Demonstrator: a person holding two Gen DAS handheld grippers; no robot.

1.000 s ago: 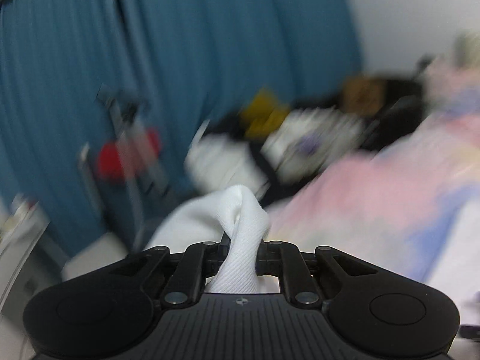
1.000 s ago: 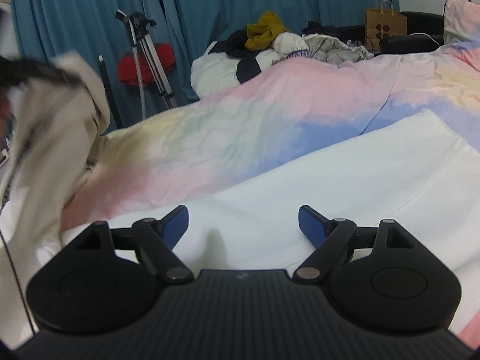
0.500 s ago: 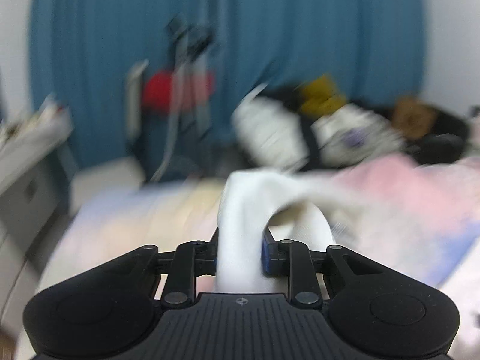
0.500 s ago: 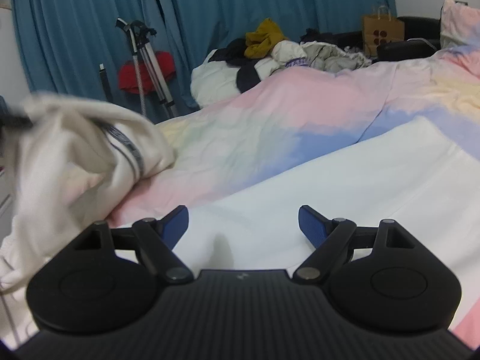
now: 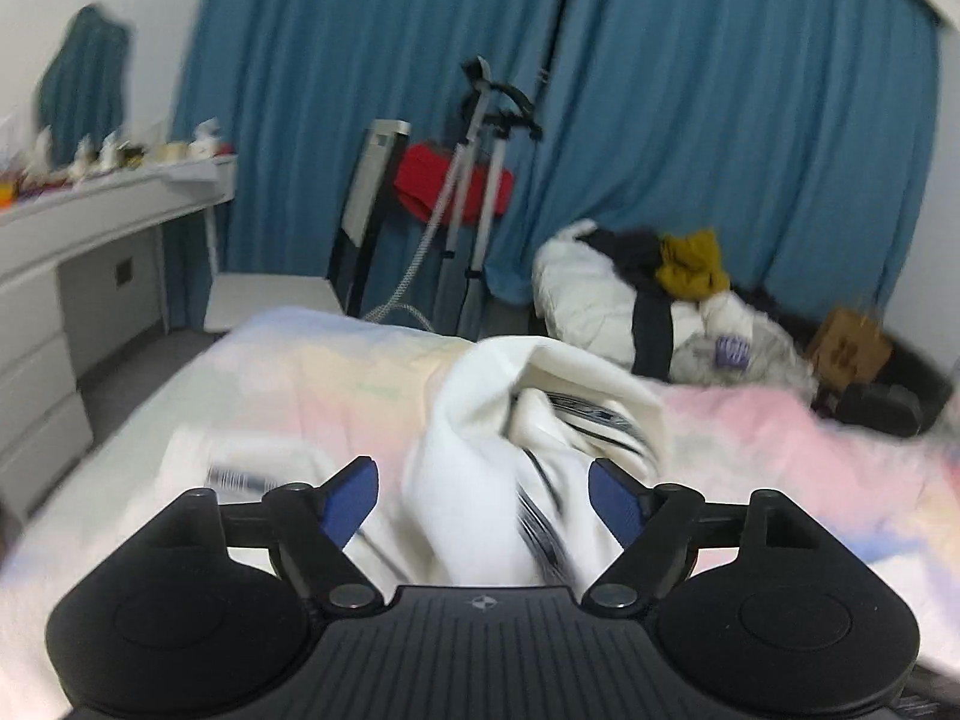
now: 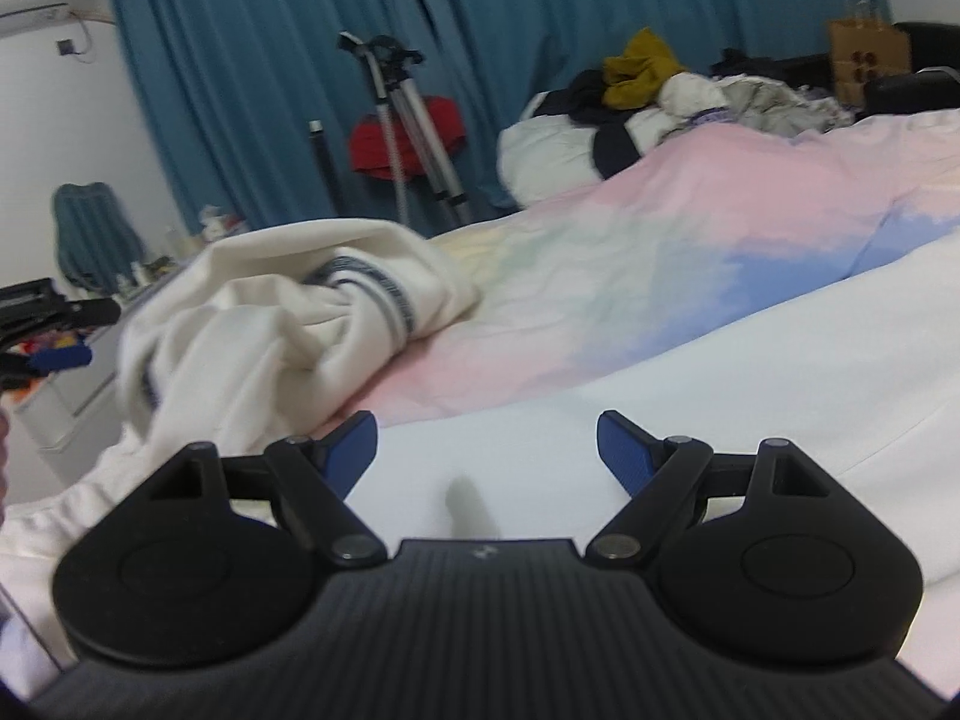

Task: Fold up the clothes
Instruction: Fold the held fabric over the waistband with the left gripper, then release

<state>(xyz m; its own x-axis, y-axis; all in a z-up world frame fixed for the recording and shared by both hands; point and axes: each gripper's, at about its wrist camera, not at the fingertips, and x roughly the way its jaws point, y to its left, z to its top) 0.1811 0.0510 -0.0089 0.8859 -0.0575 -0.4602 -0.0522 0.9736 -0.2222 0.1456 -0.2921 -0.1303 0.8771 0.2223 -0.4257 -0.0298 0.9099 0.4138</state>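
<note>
A crumpled white garment with dark stripes (image 5: 540,396) lies in a heap on the pastel duvet (image 5: 780,444). My left gripper (image 5: 483,480) is right behind it, and its jaws are opening. Cloth still sits between the blue pads (image 5: 351,498), but they do not press on it. In the right wrist view the same garment (image 6: 288,312) is at the left, with the left gripper (image 6: 72,333) at the frame edge beside it. My right gripper (image 6: 486,426) stands open and holds nothing, low over a flat white cloth (image 6: 720,372) spread on the bed.
A pile of mixed clothes (image 5: 660,294) lies at the bed's far end, next to a brown paper bag (image 5: 846,348). Beyond the bed stand a tripod (image 5: 474,180), a chair with a red cloth (image 5: 432,186) and blue curtains. At the left is a white desk (image 5: 90,210).
My left gripper swung left, rolled level and went from shut on the white garment to wide apart. The garment dropped into a heap on the duvet. The right gripper stayed open.
</note>
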